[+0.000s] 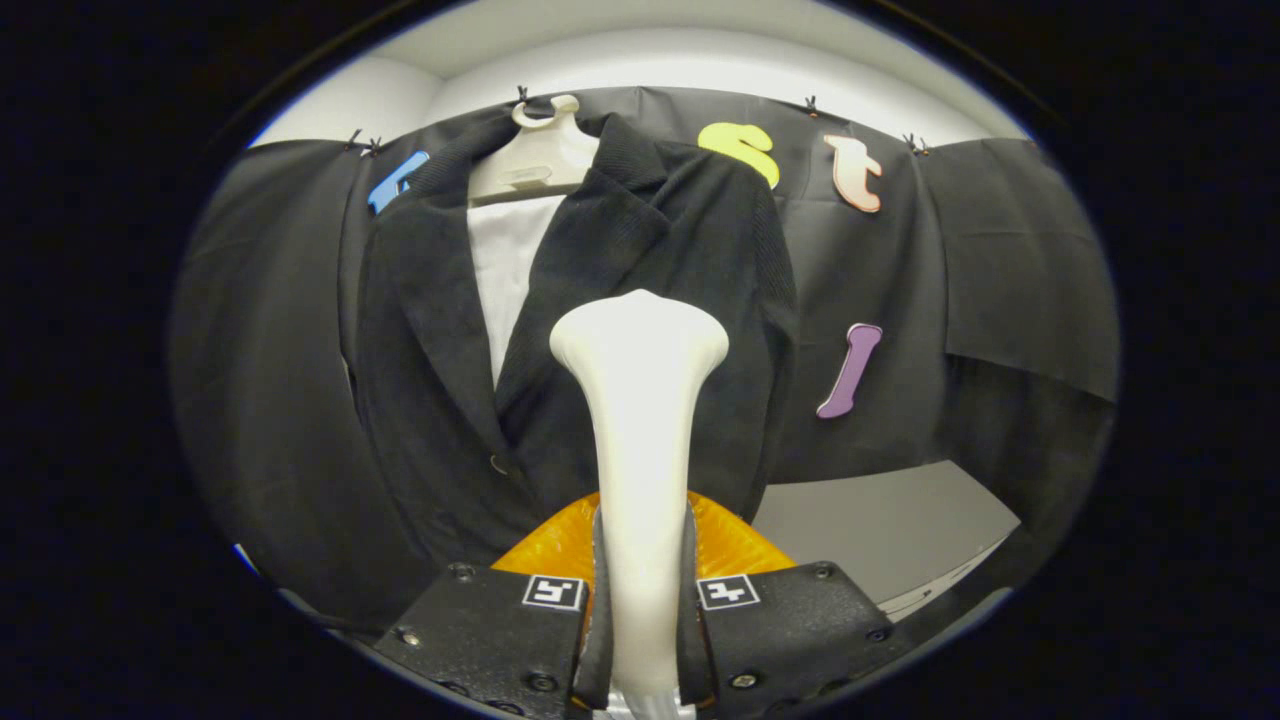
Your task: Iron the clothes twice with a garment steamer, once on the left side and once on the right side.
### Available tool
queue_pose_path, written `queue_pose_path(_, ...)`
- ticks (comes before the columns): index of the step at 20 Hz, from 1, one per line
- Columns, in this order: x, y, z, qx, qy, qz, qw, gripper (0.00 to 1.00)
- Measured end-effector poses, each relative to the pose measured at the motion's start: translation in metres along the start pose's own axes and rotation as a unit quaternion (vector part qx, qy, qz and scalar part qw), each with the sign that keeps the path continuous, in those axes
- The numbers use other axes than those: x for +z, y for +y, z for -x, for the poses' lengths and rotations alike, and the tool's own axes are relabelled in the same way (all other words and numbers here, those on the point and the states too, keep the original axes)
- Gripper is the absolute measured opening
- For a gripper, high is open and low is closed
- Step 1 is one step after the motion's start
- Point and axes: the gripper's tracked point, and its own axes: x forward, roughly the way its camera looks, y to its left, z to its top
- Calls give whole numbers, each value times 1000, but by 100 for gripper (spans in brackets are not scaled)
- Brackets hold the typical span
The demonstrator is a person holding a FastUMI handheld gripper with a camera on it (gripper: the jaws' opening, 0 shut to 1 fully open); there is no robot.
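Note:
A black jacket (560, 330) with a white lining hangs on a cream hanger (535, 150) against the booth's wall. My gripper (640, 570) is shut on the handle of a white garment steamer (640, 400), both fingers pressing its sides. The steamer rises between the fingers, and its wide head (638, 335) is up against the jacket's right front panel, below the lapel. An orange part of the steamer (570, 545) shows low behind the handle. Whether the head touches the cloth I cannot tell.
A grey table top (880, 530) lies to the right, below the jacket's hem. Black cloth covers the wall on both sides of the jacket.

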Motion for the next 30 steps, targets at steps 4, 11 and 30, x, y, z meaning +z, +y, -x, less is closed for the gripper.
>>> queue_pose_path(4, -19, -4, -7, -1, 13, -2, 1000, 28)
queue_pose_path(11, -59, -6, -8, -2, 41, 3, 999, 28)
queue_pose_path(30, -166, -23, -8, -13, 111, 7, 994, 28)
